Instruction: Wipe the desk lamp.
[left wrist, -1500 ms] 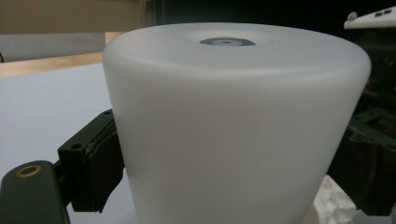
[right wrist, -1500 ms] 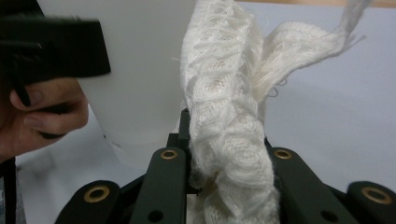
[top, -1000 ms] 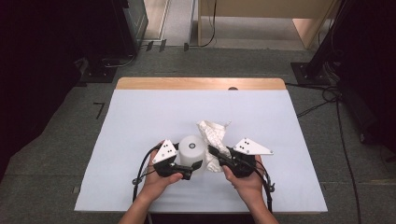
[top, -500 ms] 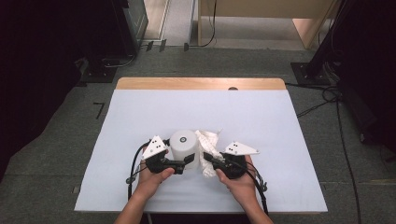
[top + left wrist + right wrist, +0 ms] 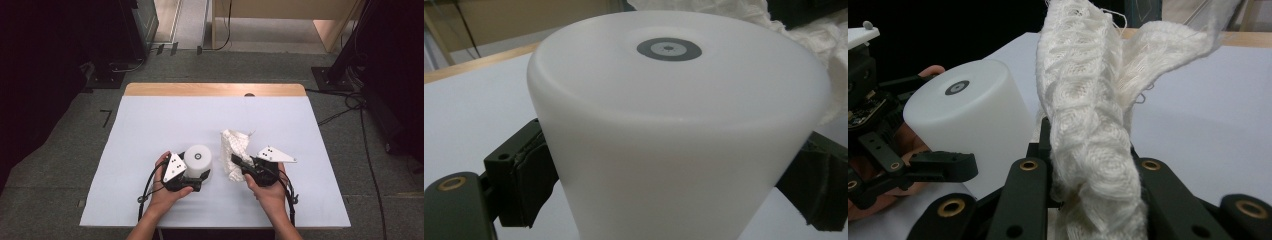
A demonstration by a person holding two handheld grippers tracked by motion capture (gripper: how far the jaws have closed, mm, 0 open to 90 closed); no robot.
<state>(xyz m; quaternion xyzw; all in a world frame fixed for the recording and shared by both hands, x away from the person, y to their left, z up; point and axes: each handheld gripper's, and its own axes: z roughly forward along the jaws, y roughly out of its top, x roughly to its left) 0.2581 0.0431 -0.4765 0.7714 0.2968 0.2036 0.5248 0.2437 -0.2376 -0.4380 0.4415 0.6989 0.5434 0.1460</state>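
A white plastic cup (image 5: 197,159) stands upside down on the white table (image 5: 150,125), with a grey ring on its upturned base (image 5: 669,50). My left gripper (image 5: 199,177) is shut on the cup, its pads (image 5: 524,185) pressed to both sides low on the wall. A crumpled white knitted cloth (image 5: 234,146) rises just right of the cup. My right gripper (image 5: 237,162) is shut on the cloth (image 5: 1088,150), which stands up between its jaws. The right gripper view also has the cup (image 5: 968,115) and the left gripper (image 5: 903,165) beside it.
A wooden strip (image 5: 215,90) edges the table's far side. Grey carpet surrounds the table, with dark stands and cables (image 5: 350,100) at the right and a dark cabinet (image 5: 130,30) at the back left. Cables trail from both grippers toward the near edge.
Cup and cloth were pressed together half a second ago; now a small gap separates them, the right gripper having drawn the cloth right. Both grips are unchanged.
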